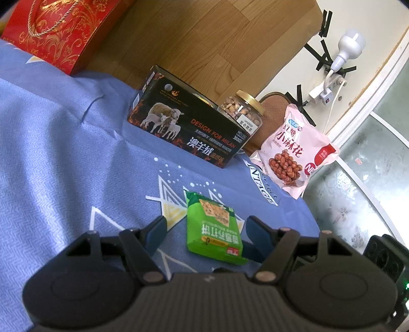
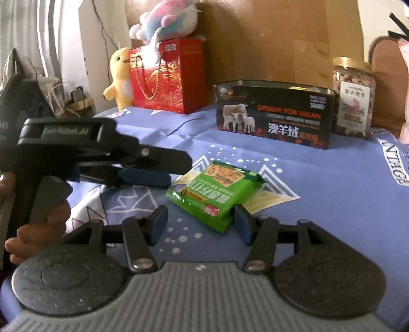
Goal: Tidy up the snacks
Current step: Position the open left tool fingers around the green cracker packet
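Note:
A green cracker packet (image 1: 213, 227) lies flat on the blue bedsheet (image 1: 64, 153). My left gripper (image 1: 205, 224) is open, its blue fingers either side of the packet's near end, not closed on it. In the right wrist view the packet (image 2: 214, 192) lies just beyond my open right gripper (image 2: 200, 219), whose right finger is near the packet's corner. The left gripper (image 2: 143, 176) shows there from the side, at the packet's left. A black tin box with sheep (image 1: 186, 120) stands behind, also in the right wrist view (image 2: 274, 115). A nut jar (image 1: 242, 111) and a pink snack bag (image 1: 296, 150) are beside it.
A red gift bag (image 2: 168, 76) stands at the bed's far side with plush toys (image 2: 166, 20) on and beside it. A wooden headboard (image 1: 204, 43) is behind the box. A power strip and plug (image 1: 329, 86) hang on the wall at right.

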A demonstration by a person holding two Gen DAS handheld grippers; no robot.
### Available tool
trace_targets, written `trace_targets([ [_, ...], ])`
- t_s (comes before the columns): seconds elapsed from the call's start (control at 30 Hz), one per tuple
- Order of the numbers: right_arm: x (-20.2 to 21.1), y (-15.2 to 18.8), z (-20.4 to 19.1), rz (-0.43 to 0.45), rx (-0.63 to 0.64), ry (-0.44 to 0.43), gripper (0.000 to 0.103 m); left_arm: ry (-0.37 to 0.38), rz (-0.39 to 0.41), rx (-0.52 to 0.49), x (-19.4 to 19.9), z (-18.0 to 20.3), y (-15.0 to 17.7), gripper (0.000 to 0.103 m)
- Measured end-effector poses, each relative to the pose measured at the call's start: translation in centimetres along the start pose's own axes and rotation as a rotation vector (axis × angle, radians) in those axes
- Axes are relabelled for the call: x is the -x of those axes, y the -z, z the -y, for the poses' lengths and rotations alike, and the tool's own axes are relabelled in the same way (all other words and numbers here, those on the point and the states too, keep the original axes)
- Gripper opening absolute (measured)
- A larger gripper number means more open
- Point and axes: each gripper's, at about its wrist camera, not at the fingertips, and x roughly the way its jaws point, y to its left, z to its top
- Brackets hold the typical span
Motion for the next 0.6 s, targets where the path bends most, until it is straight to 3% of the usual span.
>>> trace_targets([
  [0.13, 0.01, -0.02, -0.17, -0.001, -0.006, -0.031, 0.059, 0.0, 0.001, 0.001, 0.01, 0.01, 0.0, 0.07],
  [0.23, -0.05, -0.11, -0.56, 0.003, -0.022, -0.102, 0.059, -0.011, 0.008, 0.003, 0.1, 0.0, 0.03, 0.071],
  [0.6, -0.36, -0.31, -0.83, -0.002, -0.031, -0.116, 0.061, -0.016, 0.018, 0.015, 0.34, -0.17, -0.01, 0.071],
])
